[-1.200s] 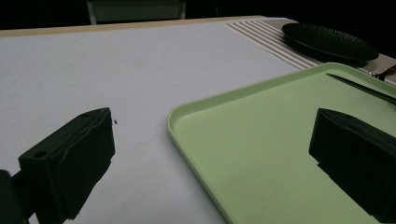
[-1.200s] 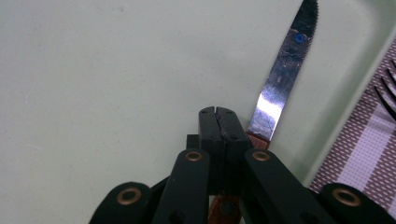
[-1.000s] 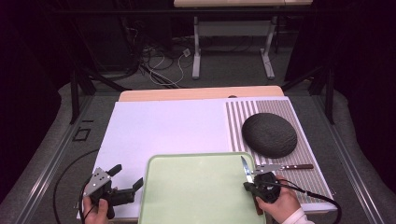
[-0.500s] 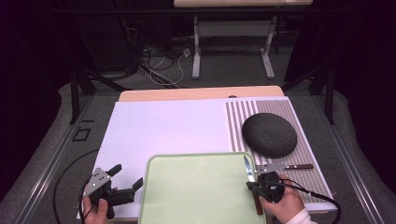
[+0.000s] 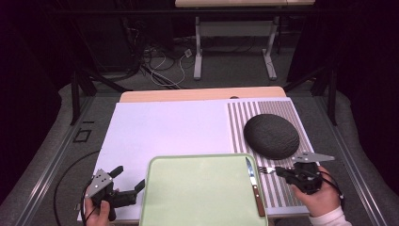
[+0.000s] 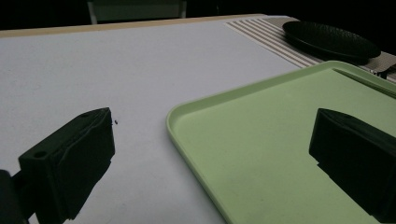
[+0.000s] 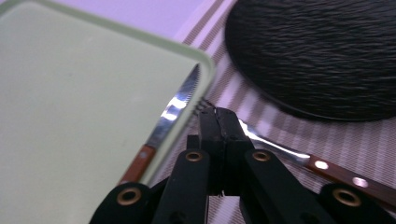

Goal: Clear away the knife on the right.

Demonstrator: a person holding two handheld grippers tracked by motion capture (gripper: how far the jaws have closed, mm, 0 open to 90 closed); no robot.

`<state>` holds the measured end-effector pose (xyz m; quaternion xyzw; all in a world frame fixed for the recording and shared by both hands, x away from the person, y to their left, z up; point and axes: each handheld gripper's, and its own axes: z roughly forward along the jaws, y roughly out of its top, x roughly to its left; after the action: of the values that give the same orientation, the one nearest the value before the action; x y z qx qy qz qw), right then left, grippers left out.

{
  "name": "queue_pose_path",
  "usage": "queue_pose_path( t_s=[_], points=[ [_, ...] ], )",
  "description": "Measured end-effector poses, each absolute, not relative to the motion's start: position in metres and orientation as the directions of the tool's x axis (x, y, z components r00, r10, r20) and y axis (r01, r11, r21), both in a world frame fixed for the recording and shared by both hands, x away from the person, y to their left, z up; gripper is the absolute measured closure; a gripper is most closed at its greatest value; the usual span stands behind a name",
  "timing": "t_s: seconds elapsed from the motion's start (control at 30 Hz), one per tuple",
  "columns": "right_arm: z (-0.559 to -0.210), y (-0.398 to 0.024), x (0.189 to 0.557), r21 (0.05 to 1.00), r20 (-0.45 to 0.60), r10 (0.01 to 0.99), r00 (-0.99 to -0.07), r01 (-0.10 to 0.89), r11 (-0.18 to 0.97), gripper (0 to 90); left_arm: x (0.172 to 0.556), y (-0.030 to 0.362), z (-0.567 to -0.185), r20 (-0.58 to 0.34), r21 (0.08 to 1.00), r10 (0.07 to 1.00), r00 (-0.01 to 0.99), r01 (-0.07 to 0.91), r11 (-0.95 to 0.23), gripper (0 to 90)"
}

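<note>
The right claw [image 5: 278,171] is pinched tight on a fork [image 7: 299,158], gripping it near the neck so that the tines poke out just past the black jaw tips in the right gripper view, while the brown riveted handle trails off to the lower right over the striped placemat [image 5: 282,188]. Just beside the fork lies a knife [image 5: 254,187] on the right edge of the pale green tray [image 5: 197,188], blade pointing away from the person and wooden handle nearer; it sits between the claw and the bare middle of the tray. On the far side of the fork, a dark textured plate [image 5: 272,136] rests on the placemat, near the claw but not touching it. The left claw [image 5: 128,179] hangs open over the white mat [image 5: 164,127] at the tray's left rim, one jaw above the mat, the other above the tray, holding nothing. All of it lies on the desk [image 5: 202,94].
</note>
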<state>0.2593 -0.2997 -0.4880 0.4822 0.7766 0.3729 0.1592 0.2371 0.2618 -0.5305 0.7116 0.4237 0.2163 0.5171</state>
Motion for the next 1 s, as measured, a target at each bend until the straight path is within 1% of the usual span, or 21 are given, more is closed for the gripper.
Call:
queue_pose_path(
  t_s=[0.1, 0.3, 0.5, 0.57, 0.67, 0.7, 1.0],
  points=[
    [-0.486, -0.328, 0.255, 0.748, 0.166, 0.884, -0.437, 0.64, 0.176, 90.0, 0.238, 0.262, -0.531, -0.134, 0.918, 0.827, 0.545, 0.382, -0.103, 0.4],
    [-0.483, -0.347, 0.248, 0.757, 0.143, 0.896, -0.42, 0.629, 0.174, 90.0, 0.238, 0.26, -0.531, -0.13, 0.917, 0.827, 0.547, 0.383, -0.11, 0.4],
    [-0.481, -0.358, 0.245, 0.768, 0.148, 0.902, -0.406, 0.621, 0.153, 90.0, 0.238, 0.26, -0.531, -0.131, 0.917, 0.827, 0.547, 0.384, -0.109, 0.4],
    [-0.48, -0.361, 0.245, 0.756, 0.159, 0.898, -0.409, 0.635, 0.156, 90.0, 0.238, 0.26, -0.531, -0.131, 0.917, 0.827, 0.547, 0.385, -0.109, 0.4],
    [-0.48, -0.363, 0.245, 0.754, 0.145, 0.894, -0.423, 0.632, 0.177, 90.0, 0.238, 0.26, -0.531, -0.131, 0.916, 0.827, 0.546, 0.386, -0.109, 0.4],
    [-0.48, -0.366, 0.247, 0.75, 0.126, 0.897, -0.424, 0.632, 0.194, 90.0, 0.238, 0.26, -0.531, -0.13, 0.916, 0.827, 0.547, 0.385, -0.11, 0.4],
    [-0.487, -0.38, 0.26, 0.74, 0.105, 0.907, -0.408, 0.641, 0.203, 90.0, 0.238, 0.259, -0.532, -0.132, 0.916, 0.829, 0.544, 0.387, -0.108, 0.4]
  ],
)
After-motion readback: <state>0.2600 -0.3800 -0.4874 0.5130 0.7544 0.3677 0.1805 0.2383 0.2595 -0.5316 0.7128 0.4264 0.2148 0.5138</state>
